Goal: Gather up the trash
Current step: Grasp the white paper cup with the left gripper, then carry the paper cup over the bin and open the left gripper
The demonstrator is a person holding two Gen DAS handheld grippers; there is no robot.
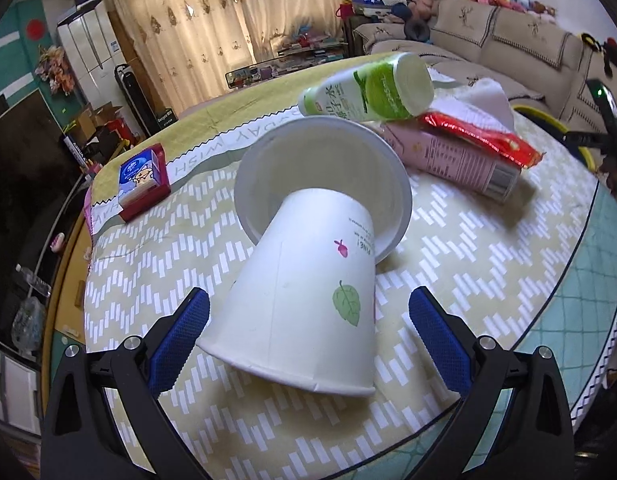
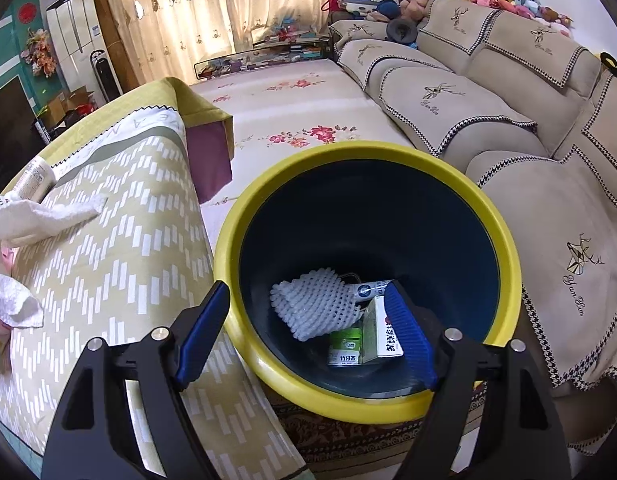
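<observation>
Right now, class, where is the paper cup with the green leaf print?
In the left wrist view the paper cup lies on its side on the table, between the open left gripper's fingers, its base tucked into a white bowl.

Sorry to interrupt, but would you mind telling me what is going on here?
A person is clearing trash off a table with two handheld grippers. The left gripper is open around a tipped paper cup nested in a white bowl, not yet clamping it. The right gripper hangs open and empty over the yellow-rimmed bin, which already holds cartons and foam netting.
</observation>
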